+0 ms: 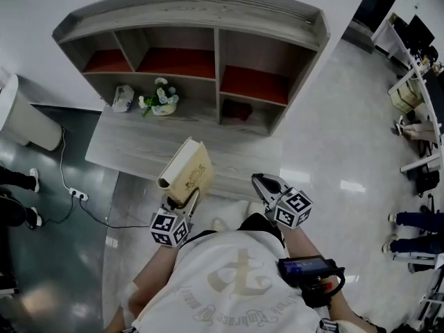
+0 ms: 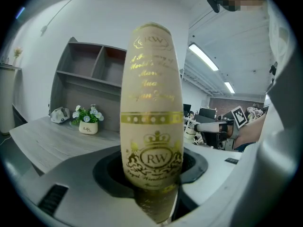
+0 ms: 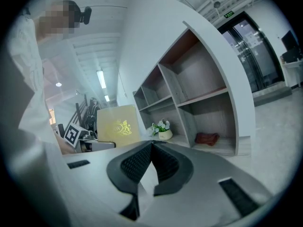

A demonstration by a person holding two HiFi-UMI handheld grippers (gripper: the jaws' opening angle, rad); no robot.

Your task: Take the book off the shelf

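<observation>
In front of your chest, your left gripper [image 1: 183, 201] grips the book [image 1: 186, 172], clear of the shelf [image 1: 208, 19].

Closest to you, its jaws clamp the lower end of the cream, gold-printed book, which stands tilted over the near edge of the grey desk [image 1: 125, 151], spine facing the gripper. Just to its right, your right gripper [image 1: 262, 183] holds nothing, its jaw tips pressed together. Farther back on the desk a small pot of flowers [image 1: 161, 99] stands against the shelf, and a dark red object [image 1: 237, 109] lies in the shelf's lower right compartment.
</observation>
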